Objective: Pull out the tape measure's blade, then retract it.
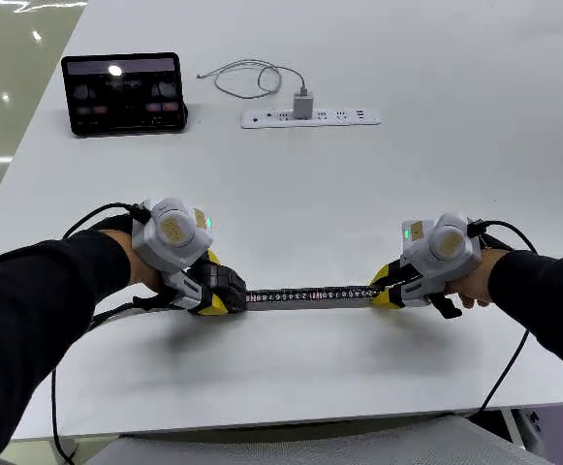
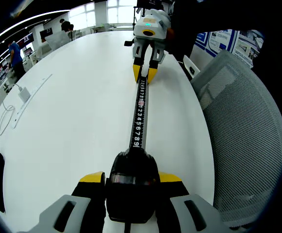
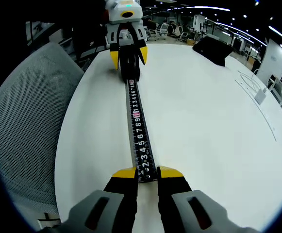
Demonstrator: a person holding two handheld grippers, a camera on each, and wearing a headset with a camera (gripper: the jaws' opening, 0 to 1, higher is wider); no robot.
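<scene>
A black tape measure case (image 1: 221, 288) (image 2: 132, 187) sits on the white table (image 1: 359, 194), and my left gripper (image 1: 208, 294) (image 2: 132, 178) is shut on it. Its black blade (image 1: 310, 294) (image 2: 139, 115) (image 3: 138, 128), printed with white numbers, lies pulled out flat along the table to the right. My right gripper (image 1: 386, 289) (image 3: 145, 174) is shut on the blade's free end. In the left gripper view the right gripper (image 2: 144, 74) shows at the blade's far end. In the right gripper view the left gripper (image 3: 127, 54) stands around the case (image 3: 130, 69).
A dark tablet (image 1: 124, 92) stands at the back left. A white power strip (image 1: 310, 117) with a charger and looped cable lies at the back middle. A grey mesh chair (image 2: 242, 136) (image 3: 29, 121) stands just off the table's near edge.
</scene>
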